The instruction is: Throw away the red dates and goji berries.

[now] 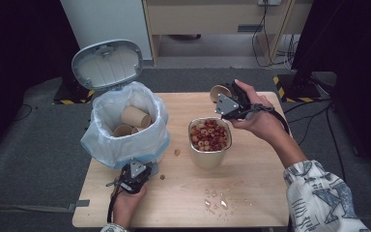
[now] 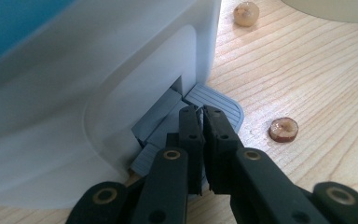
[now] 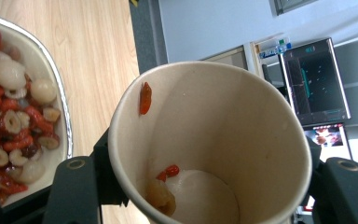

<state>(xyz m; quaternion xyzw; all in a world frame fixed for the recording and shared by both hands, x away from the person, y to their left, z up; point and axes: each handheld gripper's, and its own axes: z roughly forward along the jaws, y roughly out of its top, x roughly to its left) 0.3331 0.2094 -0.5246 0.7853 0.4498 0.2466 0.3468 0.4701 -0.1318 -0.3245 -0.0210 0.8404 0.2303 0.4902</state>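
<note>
left fingers clenched on the bin pedal; right fingers grasp the paper cup.

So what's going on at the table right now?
A person is clearing up paper cups. The right gripper holds a paper cup tipped over the metal bowl of dried fruit, with a few pieces left inside the cup. The left gripper, jaws shut, presses the grey pedal of the white bin, whose lid stands open. Other cups lie in the bin, and crumbs are scattered on the table.
</note>
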